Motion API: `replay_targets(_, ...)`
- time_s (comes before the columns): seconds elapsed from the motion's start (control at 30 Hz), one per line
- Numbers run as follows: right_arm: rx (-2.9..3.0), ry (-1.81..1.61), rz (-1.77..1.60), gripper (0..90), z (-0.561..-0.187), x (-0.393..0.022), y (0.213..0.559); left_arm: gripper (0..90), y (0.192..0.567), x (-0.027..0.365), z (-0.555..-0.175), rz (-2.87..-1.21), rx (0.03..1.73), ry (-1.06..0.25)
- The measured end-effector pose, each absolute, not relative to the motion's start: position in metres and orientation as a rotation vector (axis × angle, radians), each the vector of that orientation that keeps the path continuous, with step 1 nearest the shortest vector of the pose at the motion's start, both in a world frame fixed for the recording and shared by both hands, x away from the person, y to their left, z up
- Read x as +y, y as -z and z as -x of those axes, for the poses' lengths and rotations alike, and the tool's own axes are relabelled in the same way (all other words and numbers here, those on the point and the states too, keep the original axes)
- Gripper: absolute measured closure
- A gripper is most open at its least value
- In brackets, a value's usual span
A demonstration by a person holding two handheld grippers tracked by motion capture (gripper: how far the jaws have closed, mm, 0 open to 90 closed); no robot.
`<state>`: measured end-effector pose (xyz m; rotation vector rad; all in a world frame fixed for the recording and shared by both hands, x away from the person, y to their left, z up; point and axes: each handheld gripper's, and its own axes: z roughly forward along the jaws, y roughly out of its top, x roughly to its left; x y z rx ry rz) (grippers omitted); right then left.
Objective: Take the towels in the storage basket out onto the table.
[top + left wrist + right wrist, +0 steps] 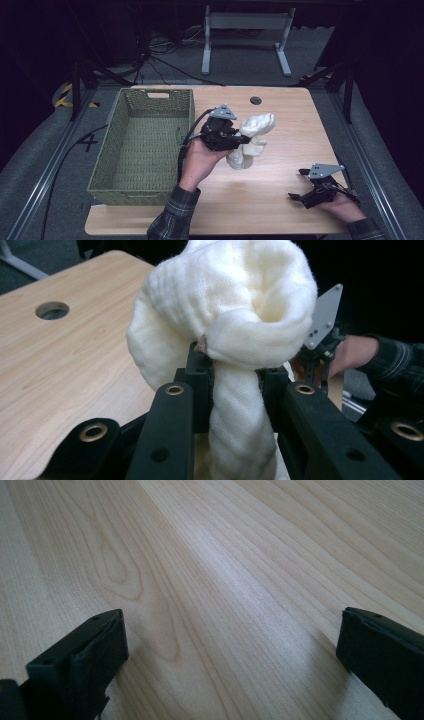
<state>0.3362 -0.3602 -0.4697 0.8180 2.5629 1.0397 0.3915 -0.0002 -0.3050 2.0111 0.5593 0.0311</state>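
Nearest us, our right gripper [299,186] rests on the table [280,200], jaws spread wide and empty. Farther in, our left gripper [243,142] pinches the cream cloth [252,139] mid-length above the tabletop; the cloth's long axis runs steeply upward, top leaning right. Beyond, left, sits the woven basket [150,100].

Left tool [243,141]: black body, grey three-cornered plate on top, black cable trailing from its rear.
Left tool jaws: black bars with brass-ringed holes and plain screw holes.
Right tool [299,185]: black body, grey three-cornered plate with small holes.
Right tool jaws: black, blocky, square-ended.
Sleeves [172,216]: dark plaid, buttoned cuffs at both wrists.
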Motion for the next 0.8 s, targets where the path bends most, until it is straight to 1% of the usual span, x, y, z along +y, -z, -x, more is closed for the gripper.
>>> replay_targets(0.23,2.563,-1.040,-0.818,0.1,-0.336,-0.360,0.470,74.6,0.328,-0.025,-0.389,-2.057,0.538,-0.011)
replay_targets(0.8,2.563,-1.039,-0.817,0.1,-0.336,-0.360,0.470,74.1,0.386,-0.062,-0.388,-2.116,0.540,0.053)
